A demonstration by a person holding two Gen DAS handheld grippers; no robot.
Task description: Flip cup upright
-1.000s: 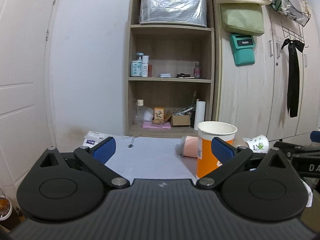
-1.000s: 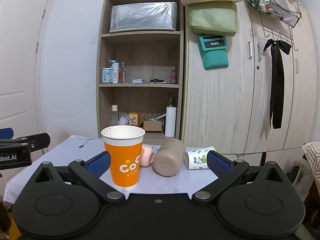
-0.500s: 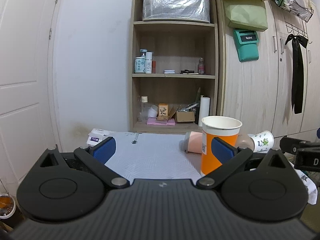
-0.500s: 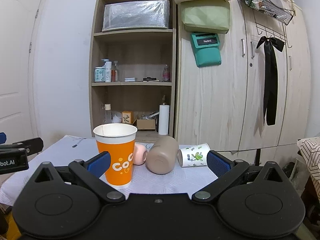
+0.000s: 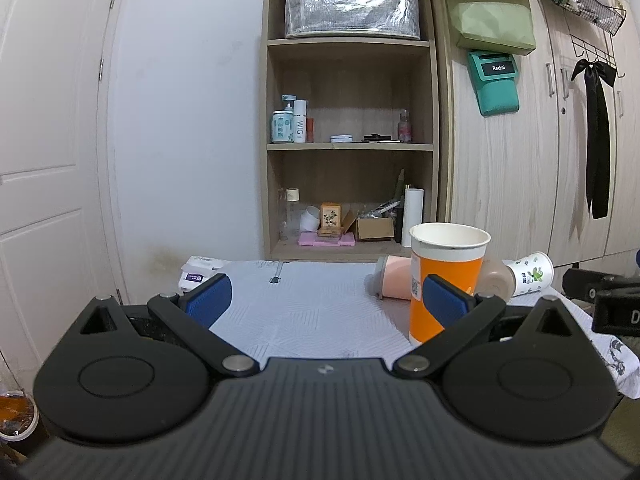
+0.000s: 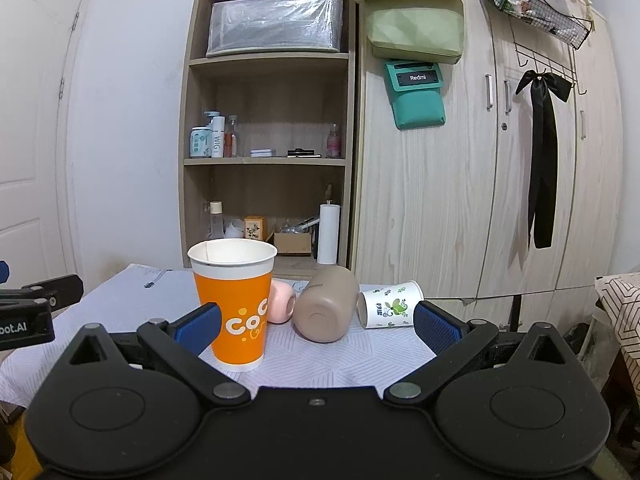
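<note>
An orange paper cup (image 6: 234, 304) stands upright on the white-covered table (image 6: 352, 360); it also shows in the left wrist view (image 5: 446, 276). Behind it lie three cups on their sides: a pink cup (image 6: 281, 302), a brown tumbler (image 6: 326, 308) and a white floral paper cup (image 6: 390, 304). The pink cup (image 5: 394, 282) and the floral cup (image 5: 530, 272) show in the left wrist view too. My right gripper (image 6: 316, 326) is open and empty, just in front of the cups. My left gripper (image 5: 326, 300) is open and empty, left of the orange cup.
A wooden shelf unit (image 6: 268, 152) with bottles and boxes stands behind the table, with wooden cupboards (image 6: 480, 184) to its right. A small packet (image 5: 196, 274) lies at the table's far left corner. A patterned cloth (image 6: 620, 304) is at the far right.
Both grippers have drawn back a little and lifted, so the cups sit slightly lower and farther in view. The cups have not moved. Both grippers stay open.
</note>
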